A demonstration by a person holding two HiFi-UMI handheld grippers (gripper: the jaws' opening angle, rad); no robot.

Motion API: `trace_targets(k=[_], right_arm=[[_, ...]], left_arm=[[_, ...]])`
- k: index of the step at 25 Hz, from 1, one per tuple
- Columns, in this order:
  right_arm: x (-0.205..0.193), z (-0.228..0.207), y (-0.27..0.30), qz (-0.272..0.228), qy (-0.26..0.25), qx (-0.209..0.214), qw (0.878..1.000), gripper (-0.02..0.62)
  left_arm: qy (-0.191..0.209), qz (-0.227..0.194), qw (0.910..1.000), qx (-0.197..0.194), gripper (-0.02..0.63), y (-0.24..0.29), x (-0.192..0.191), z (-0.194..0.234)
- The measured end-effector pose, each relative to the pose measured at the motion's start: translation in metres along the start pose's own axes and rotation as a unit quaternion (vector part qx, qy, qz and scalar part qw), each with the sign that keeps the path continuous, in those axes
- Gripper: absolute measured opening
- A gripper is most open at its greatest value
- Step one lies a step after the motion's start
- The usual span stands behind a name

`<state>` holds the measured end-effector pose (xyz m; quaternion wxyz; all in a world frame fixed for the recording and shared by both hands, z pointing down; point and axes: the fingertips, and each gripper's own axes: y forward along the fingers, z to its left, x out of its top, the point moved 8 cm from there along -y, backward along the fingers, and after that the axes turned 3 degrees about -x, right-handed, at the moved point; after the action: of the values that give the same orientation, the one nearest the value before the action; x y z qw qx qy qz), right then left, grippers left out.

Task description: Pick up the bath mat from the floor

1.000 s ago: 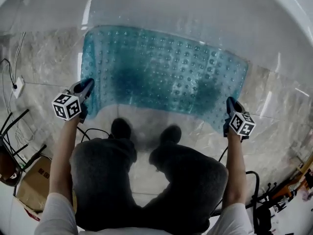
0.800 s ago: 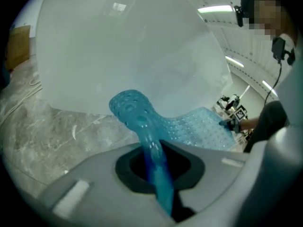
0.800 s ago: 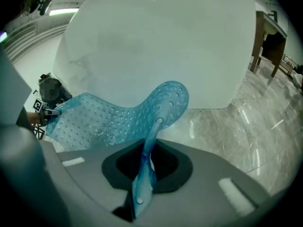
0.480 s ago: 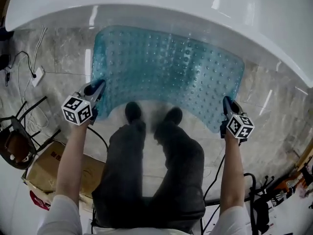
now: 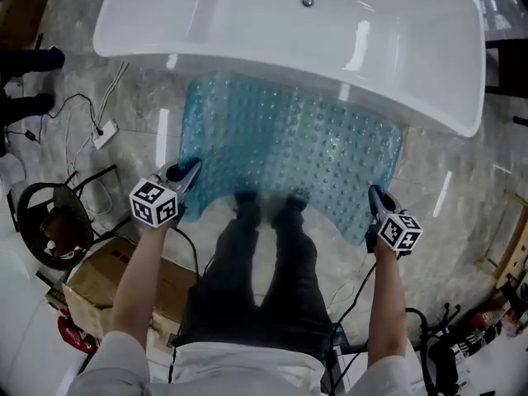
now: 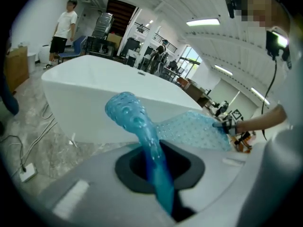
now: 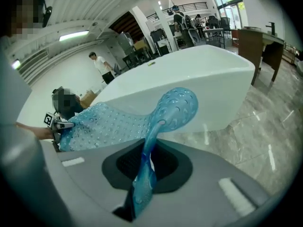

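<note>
Two grips on bath mat (image 5: 289, 143) | left gripper (image 5: 190, 170): clenched on near-left corner | right gripper (image 5: 373, 195): clenched on near-right corner | beside bathtub (image 5: 247, 23)

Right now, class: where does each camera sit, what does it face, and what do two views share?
Head view: on the head, looking steeply down at mat and tub; arms and legs show.
Left gripper view: on left gripper, shut on mat, facing tub; right gripper shows.
Right gripper view: on right gripper, shut on mat, facing tub; left gripper shows.
Shared: mat and tub.
</note>
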<state>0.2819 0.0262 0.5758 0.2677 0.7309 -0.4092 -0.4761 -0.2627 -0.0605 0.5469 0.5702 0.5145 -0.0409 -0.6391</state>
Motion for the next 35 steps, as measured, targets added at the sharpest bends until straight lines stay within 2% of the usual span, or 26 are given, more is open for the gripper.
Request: trace_targets(k=[8,11,15,20,25,35], right_arm=[[0.047,0.137,-0.172,-0.05,0.046,0.047,0.997,0.031],[0.057,0.171,-0.225,-0.081,0.055,0.065,0.993,0.031],[0.058,0.197,-0.288,-0.121,0.07,0.095,0.985,0.032],[0.042,0.21,-0.367,-0.156,0.081,0.143,0.974,0.034],[0.009,0.196,-0.426,-0.174,0.087,0.186,0.963,0.034],[-0.069,0.145,-0.507,-0.158,0.08,0.257,0.95,0.037]], left_arm=[[-0.005,-0.039,0.9974,-0.061,0.026,-0.163,0.086,-0.113],[-0.001,-0.056,0.9956,-0.075,0.026,-0.202,0.105,-0.152],[-0.016,-0.089,0.9922,-0.086,0.026,-0.243,0.113,-0.203],[-0.031,-0.128,0.987,-0.092,0.028,-0.28,0.103,-0.269],[-0.03,-0.157,0.9827,-0.094,0.028,-0.3,0.074,-0.341],[-0.067,-0.195,0.9726,-0.108,0.031,-0.32,-0.007,-0.46]])
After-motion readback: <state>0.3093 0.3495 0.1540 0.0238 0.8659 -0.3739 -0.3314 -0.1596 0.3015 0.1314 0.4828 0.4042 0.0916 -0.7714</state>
